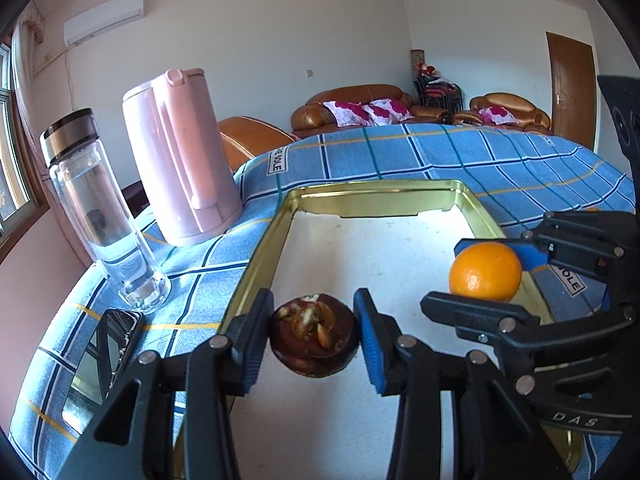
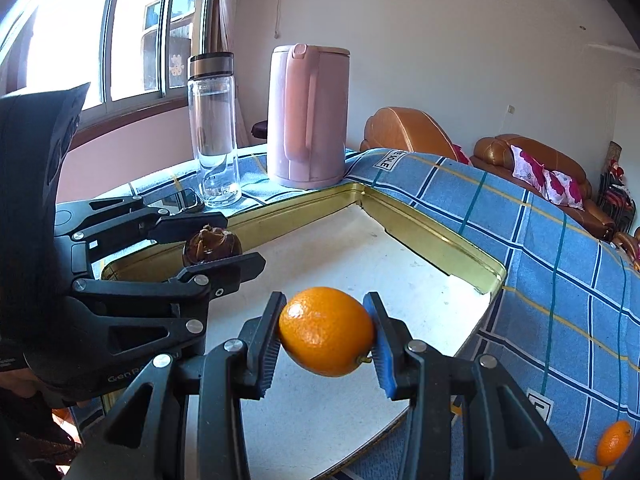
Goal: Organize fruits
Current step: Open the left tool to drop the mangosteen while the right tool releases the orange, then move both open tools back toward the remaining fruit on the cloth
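two fruits are clamped over the gold tray (image 1: 264, 240): left gripper (image 1: 314, 338) pinches a dark mangosteen (image 1: 312, 340), right gripper (image 2: 326, 334) a glossy orange (image 2: 326, 332).

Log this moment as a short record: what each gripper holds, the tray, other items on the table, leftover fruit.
left gripper: shut on the mangosteen, held over the tray
right gripper: shut on the orange, held over the tray
tray: gold rim, white floor, no fruit lying in it in view
table items: pink kettle, glass bottle, phone
leftover fruit: small orange fruit on the blue checked cloth, outside the tray
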{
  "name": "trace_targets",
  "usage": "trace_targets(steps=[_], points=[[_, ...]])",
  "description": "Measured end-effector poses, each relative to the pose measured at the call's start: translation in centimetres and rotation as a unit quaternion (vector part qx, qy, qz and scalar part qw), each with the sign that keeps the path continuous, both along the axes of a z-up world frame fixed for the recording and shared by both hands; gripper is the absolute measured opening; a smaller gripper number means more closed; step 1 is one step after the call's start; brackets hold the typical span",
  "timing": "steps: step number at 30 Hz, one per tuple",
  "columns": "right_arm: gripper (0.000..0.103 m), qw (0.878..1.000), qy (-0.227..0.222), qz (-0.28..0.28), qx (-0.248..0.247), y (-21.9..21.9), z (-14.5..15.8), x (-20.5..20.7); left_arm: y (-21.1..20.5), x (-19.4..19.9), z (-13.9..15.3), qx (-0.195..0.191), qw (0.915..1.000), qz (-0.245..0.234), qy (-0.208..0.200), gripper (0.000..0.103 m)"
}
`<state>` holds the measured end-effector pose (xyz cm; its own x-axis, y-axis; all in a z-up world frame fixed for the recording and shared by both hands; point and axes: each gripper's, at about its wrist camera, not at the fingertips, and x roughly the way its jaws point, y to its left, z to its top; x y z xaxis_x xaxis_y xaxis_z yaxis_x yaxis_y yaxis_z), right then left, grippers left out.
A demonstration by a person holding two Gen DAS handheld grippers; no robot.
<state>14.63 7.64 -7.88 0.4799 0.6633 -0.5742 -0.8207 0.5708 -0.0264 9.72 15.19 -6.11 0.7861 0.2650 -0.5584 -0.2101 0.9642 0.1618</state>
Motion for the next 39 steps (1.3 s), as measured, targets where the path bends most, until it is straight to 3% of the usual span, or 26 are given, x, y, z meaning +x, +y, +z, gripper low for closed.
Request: trace_targets(steps=[13, 16, 20, 23, 27, 32, 35, 39], points=[[0.043, 1.000, 0.005, -0.007, -0.015, 0.5, -0.2, 0.1, 0.1, 0.1, 0.1, 0.003, 1.0000, 0.006, 0.007, 0.048], [0.053, 1.000, -0.001, -0.021, -0.014, 0.1, 0.0, 0.0, 0.3, -0.5, 0.4, 0.000, 0.9999, 0.014, -0.003, 0.058], [0.058, 1.000, -0.002, -0.027, 0.003, -1.8, 1.0, -1.1, -0.1, -2.6, 1.8, -0.014, 0.9986, 0.011, -0.049, 0.079], [0.063, 0.999, -0.021, -0.034, 0.018, -3.7, 2.1, -2.7, -1.2, -3.7, 2.6, -0.018, 0.9970, 0.007, -0.075, 0.090], [0.067, 0.997, -0.035, -0.049, 0.040, -6.8, 3.1, -4.5, -3.3, -4.6, 3.3, -0.040, 0.9946, -0.015, -0.095, 0.093], [0.069, 0.992, -0.060, -0.096, 0.052, -12.5, 3.4, -6.4, -7.3, -5.5, 3.7, -0.040, 0.9912, -0.061, -0.111, 0.099], [0.074, 0.986, -0.050, -0.146, 0.063, -17.0, 2.6, -6.6, -9.6, -5.5, 3.3, -0.045, 0.9893, -0.088, -0.107, 0.100], [0.074, 0.980, -0.017, -0.194, 0.051, -21.2, 0.5, -6.1, -12.3, -5.0, 2.4, -0.042, 0.9879, -0.117, -0.092, 0.100]])
